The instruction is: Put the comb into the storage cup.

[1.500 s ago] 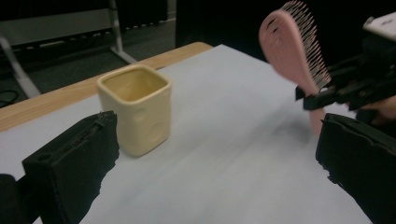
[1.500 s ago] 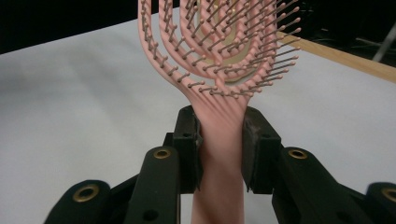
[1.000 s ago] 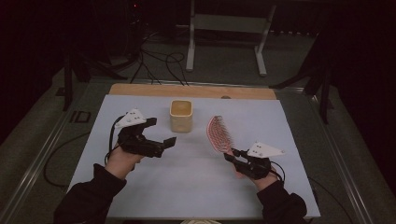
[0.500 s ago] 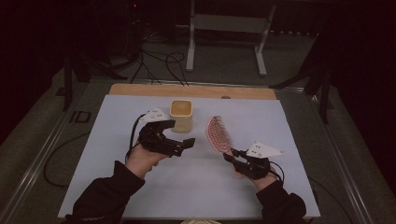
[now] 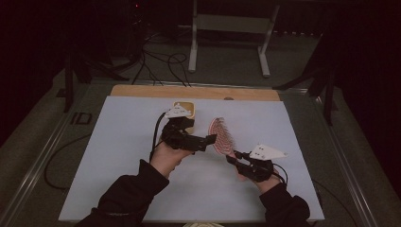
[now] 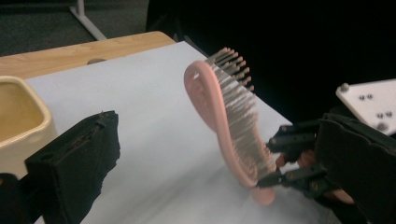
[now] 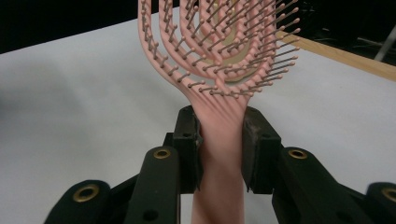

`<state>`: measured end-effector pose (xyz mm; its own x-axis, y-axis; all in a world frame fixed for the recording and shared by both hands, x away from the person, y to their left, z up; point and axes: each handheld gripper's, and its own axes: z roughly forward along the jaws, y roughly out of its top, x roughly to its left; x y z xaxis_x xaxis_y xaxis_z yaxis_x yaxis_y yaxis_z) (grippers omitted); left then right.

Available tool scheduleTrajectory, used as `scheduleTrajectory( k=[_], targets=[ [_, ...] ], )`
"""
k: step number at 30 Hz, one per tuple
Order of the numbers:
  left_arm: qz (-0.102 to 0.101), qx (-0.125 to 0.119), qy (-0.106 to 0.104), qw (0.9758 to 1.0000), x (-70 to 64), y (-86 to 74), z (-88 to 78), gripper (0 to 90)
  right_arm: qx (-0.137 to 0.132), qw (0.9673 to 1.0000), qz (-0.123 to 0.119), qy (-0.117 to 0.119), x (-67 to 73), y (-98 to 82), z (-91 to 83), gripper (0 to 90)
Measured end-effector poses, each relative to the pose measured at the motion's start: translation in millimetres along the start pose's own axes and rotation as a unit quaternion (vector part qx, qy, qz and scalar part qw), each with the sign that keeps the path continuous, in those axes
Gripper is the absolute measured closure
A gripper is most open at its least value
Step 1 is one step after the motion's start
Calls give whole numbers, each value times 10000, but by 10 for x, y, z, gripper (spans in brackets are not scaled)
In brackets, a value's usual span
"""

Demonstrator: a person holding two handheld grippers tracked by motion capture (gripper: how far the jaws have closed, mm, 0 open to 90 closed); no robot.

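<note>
A pink hairbrush [image 5: 220, 134] stands tilted up off the white sheet, bristles toward the right. My right gripper [image 5: 232, 159] is shut on its handle; in the right gripper view both pads [image 7: 187, 140] press the pink handle [image 7: 219, 163] of the hairbrush [image 7: 219, 51], with my right gripper [image 7: 221, 140] centred on it. My left gripper [image 5: 209, 140] hovers just left of the brush head, open and empty. In the left gripper view the hairbrush [image 6: 229, 121] lies ahead between my left gripper's [image 6: 217, 135] wide jaws, apart from them.
A yellow cup [image 5: 190, 109] stands behind the left hand, seen close at the left in the left gripper view [image 6: 18, 116]. A white sheet [image 5: 118, 146] covers the table, with a wooden strip [image 5: 142, 91] at the back. Cables and a metal stand [image 5: 227, 28] lie beyond.
The left hand has moved right across the sheet, from well left of the cup to beside the brush head. The right hand and the brush have stayed put.
</note>
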<state>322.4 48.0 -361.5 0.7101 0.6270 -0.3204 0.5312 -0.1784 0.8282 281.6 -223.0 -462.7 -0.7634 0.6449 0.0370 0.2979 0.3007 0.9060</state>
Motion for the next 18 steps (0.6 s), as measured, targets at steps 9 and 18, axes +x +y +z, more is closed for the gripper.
scheduleTrajectory(
  k=[9, 18],
  targets=[
    [-131, 73, -22, 9999, -49, 22, 220, 93, 12, 10000, -4, -15, 5, -1, 3, 707],
    [-414, 106, 9, 9991, -65, 21, 374, 199, 35, 10000, -35, -9, 13, -7, 20, 706]
  ],
)
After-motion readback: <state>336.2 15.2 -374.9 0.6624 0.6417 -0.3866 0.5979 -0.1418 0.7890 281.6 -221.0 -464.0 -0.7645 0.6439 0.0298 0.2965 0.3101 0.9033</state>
